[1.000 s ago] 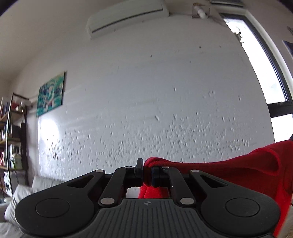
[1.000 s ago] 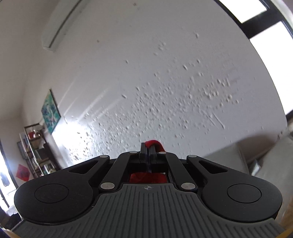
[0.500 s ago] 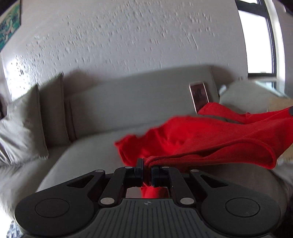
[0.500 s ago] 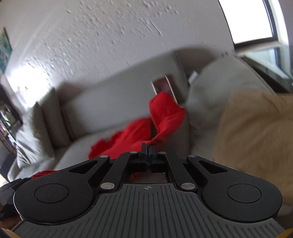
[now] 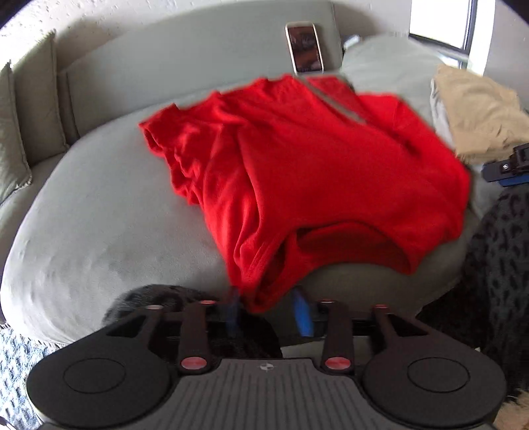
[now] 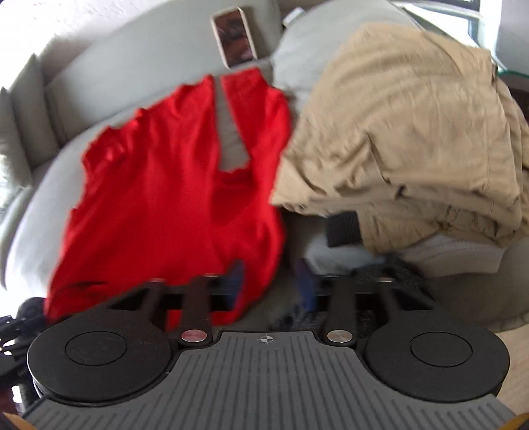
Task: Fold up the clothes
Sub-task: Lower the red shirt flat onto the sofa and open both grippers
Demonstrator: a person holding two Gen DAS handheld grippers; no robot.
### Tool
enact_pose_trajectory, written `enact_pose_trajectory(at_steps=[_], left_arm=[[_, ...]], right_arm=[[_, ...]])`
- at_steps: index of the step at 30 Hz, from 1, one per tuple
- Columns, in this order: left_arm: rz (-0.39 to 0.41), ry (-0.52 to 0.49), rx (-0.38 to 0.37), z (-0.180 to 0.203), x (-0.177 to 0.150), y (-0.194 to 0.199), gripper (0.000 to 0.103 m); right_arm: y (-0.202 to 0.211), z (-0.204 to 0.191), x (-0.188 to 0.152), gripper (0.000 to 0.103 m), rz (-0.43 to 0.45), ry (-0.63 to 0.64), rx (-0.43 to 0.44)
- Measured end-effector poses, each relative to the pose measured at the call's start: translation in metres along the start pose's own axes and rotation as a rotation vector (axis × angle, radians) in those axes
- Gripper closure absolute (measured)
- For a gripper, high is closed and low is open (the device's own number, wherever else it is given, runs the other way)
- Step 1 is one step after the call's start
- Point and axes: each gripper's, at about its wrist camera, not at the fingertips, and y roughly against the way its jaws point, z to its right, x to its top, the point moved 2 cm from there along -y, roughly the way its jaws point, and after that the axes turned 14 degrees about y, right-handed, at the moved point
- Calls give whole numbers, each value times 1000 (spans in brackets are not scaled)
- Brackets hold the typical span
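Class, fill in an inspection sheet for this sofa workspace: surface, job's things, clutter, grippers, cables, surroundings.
Surface: grey sofa seat, bare to the left of the shirt.
Job's things: red shirt spread rumpled on the seat, its near edge hanging over the front by the left gripper.
Clutter: tan garment pile right of the shirt, overlapping its edge; phone propped against the backrest; cushions at the left end.
Grippers: left gripper open, shirt edge between its fingers; right gripper open, holding nothing.
Cables: nothing seen.
Surroundings: white textured wall; window at upper right; patterned rug at lower left.
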Motion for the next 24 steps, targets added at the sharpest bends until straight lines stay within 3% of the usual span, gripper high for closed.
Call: enact_pose_trajectory(at_steps=[3,8,9,12,18,21,24], left_arm=[[-12,36,-26,-4,-2,7,61],[101,224,-29,-46,46,14,53],[125,262,-30,-55,56,15,46],[132,357,-36,-78,89,2,43],[31,412,-22,-86,165,-53,50],[-20,415,-20,-80,195,-93,59],[-52,446,-30,-76,220,-147,79]], right_arm=[[10,-13,11,57,29,27,60],[20,-43,40,57,82,67,181],[22,-50,47,56,98,79,198],[26,-68,66,53,135,108,246],[9,-96,114,53,119,114,348],[-11,-110,143,49,121,148,355],[-39,-115,166,49,111,158,329]])
